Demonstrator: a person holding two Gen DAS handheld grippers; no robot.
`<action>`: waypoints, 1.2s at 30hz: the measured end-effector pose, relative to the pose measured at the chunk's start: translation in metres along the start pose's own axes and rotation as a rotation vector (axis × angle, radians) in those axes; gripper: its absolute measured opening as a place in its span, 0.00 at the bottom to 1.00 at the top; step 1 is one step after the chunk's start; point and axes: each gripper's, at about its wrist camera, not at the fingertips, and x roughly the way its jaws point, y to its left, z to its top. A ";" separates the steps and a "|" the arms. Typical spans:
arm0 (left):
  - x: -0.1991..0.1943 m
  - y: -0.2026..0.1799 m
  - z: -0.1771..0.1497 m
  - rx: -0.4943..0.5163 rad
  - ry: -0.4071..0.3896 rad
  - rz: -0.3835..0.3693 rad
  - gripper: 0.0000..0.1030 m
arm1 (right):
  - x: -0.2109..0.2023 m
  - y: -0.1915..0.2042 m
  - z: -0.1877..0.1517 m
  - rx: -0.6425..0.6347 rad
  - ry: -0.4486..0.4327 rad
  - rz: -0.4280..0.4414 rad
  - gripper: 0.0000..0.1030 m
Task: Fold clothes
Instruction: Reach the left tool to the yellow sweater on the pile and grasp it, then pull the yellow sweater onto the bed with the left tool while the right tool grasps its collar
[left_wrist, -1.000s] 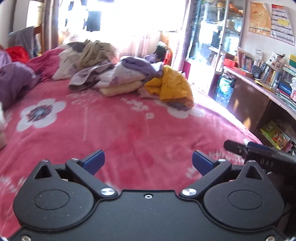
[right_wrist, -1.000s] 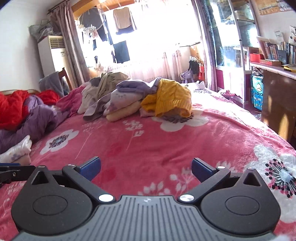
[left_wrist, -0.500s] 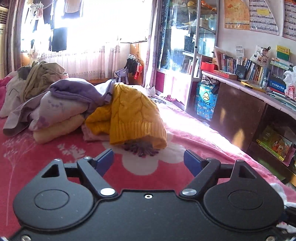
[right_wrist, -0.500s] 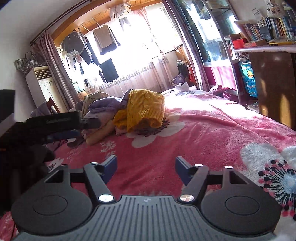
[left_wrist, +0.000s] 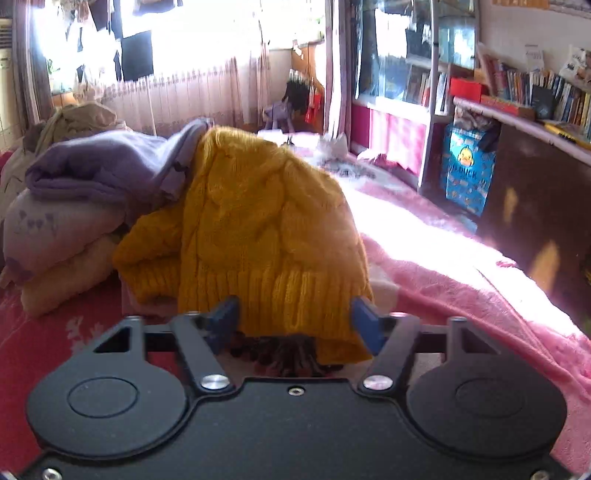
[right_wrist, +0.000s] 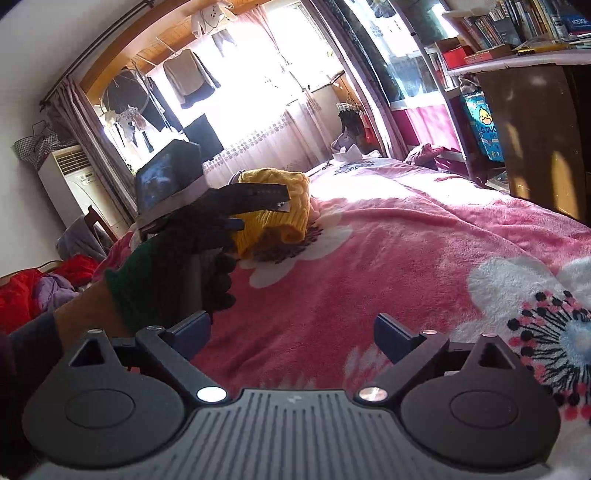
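Note:
A yellow cable-knit sweater (left_wrist: 258, 229) lies at the front of a clothes pile on the pink floral bed; it also shows in the right wrist view (right_wrist: 284, 210). My left gripper (left_wrist: 293, 321) is open, its blue fingers on either side of the sweater's ribbed hem. In the right wrist view the left gripper (right_wrist: 258, 206) is held by a dark-gloved hand at the sweater. My right gripper (right_wrist: 291, 338) is open and empty above the bedspread, well short of the sweater.
Purple (left_wrist: 103, 170), lilac and cream garments are stacked left of the sweater. A dark desk (left_wrist: 539, 206) with books and a blue duck bag (left_wrist: 467, 177) stand right of the bed. An air conditioner (right_wrist: 74, 181) and red clothes (right_wrist: 22, 295) are at the left.
My left gripper has moved forward across the bed up to the yellow sweater, and its fingers have narrowed around the hem. My right gripper has tilted up and followed a little.

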 end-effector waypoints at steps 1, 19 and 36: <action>0.006 0.002 0.001 -0.004 0.036 0.002 0.08 | 0.000 0.001 0.000 -0.003 0.001 -0.001 0.93; -0.345 0.121 -0.077 0.124 -0.164 -0.009 0.04 | -0.006 0.007 -0.005 0.038 0.026 0.021 0.94; -0.515 0.234 -0.280 -0.097 0.129 0.169 0.05 | -0.017 0.055 -0.040 -0.012 0.148 0.146 0.95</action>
